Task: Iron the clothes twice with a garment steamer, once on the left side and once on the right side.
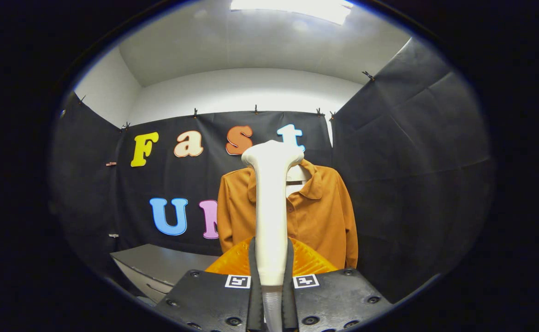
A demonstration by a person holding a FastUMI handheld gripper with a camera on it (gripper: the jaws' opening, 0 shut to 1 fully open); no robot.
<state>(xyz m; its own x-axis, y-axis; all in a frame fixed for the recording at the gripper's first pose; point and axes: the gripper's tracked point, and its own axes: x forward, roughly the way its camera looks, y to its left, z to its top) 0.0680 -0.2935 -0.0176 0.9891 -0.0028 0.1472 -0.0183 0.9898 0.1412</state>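
**Garment steamer held upright before hanging shirt**

The garment steamer (pixel 270 207), a pale wand with a flared head at its top, stands upright between the two fingers of the tongs (pixel 270 286), which are clenched on its lower handle, one finger pressing each side. Below the grip, a ribbed hose section (pixel 271 309) runs down out of the wand's base between the fingers. The steamer's head rises level with the collar of the clothes, an orange-brown button-front shirt (pixel 317 216), which hangs beyond the fingers against the booth's black cloth wall (pixel 412 161). The wand's shaft crosses in front of the shirt near its middle, slightly toward the left half, hiding part of the placket; whether the head touches the fabric cannot be told from this angle. The shirt's collar is open, with a pale hanger or inner label (pixel 297 177) showing at the neck, and both sleeves hang straight down at its sides. A ridged orange part (pixel 306 263) sits just ahead of the tongs' body, either side of the wand. To the left of the shirt and lower down, a grey counter (pixel 158 263) stands near the wall. A bright ceiling light (pixel 297 7) shines overhead above the white upper walls.
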